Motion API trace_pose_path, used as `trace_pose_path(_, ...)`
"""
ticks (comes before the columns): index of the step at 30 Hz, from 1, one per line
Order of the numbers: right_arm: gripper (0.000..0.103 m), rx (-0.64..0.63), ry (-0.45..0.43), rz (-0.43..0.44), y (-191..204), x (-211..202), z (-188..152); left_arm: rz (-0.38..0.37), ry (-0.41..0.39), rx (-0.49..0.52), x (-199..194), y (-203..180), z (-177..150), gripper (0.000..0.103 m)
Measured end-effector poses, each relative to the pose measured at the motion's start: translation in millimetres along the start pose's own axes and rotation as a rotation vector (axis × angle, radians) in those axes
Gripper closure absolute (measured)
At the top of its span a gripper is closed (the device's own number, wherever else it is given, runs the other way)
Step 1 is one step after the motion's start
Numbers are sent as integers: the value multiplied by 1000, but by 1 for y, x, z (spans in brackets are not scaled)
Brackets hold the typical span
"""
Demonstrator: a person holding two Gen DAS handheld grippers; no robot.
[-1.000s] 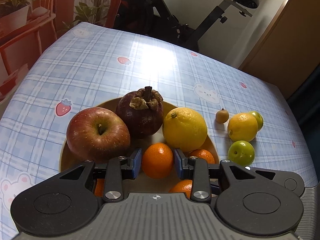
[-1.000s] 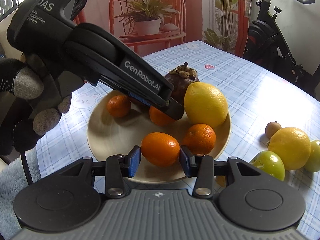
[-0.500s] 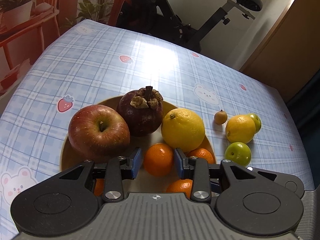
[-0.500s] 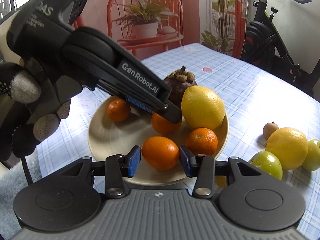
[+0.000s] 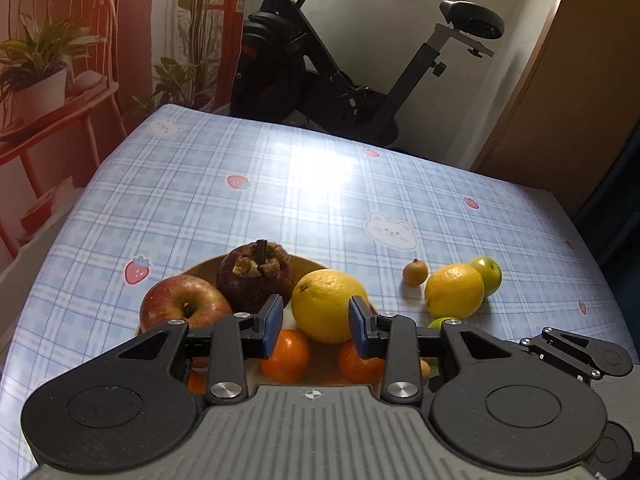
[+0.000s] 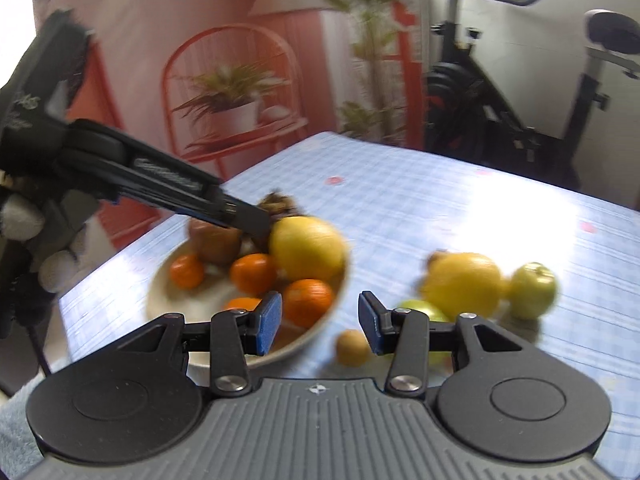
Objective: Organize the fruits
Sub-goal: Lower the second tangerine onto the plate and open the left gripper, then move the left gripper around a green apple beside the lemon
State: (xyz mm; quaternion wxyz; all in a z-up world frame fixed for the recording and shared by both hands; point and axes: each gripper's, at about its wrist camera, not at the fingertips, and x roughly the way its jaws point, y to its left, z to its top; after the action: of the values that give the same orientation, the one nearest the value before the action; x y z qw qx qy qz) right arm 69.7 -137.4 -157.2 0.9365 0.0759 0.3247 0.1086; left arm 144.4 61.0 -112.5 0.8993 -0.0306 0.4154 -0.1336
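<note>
Yellow lemon (image 5: 326,306) sits on the plate (image 6: 320,330) just beyond the left gripper (image 5: 314,326), whose jaws stand apart, empty. Right gripper (image 6: 318,322), parted and empty too, hovers above the plate's rim, a small brown fruit (image 6: 352,347) on the desk (image 5: 320,184) beside it.

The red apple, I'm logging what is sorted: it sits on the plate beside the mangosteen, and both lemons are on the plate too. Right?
Not quite. Only one lemon is on the plate, with the red apple and mangosteen. The other lemon lies on the tablecloth, as the left wrist view shows.
</note>
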Motion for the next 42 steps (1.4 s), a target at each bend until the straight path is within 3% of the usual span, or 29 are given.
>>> trace_pose_path(6, 57, 67, -6, -67, -34, -13, -9, -28, 9, 47, 12, -28, 10, 65)
trace_pose_path(11, 57, 102, -1, -74, -49, -15, -18, -70, 50, 71, 30, -52, 10, 65)
trace_pose_path(20, 57, 57, 22, -48, -47, -5, -28, -148, 150, 80, 59, -74, -1, 65)
trace_pose_path(35, 57, -12, 53, -13, -43, 16, -25, -194, 222, 93, 82, -89, -10, 64)
trace_pose_path(42, 58, -19, 58, -7, -43, 24, -23, -207, 220, 105, 83, -88, -9, 65)
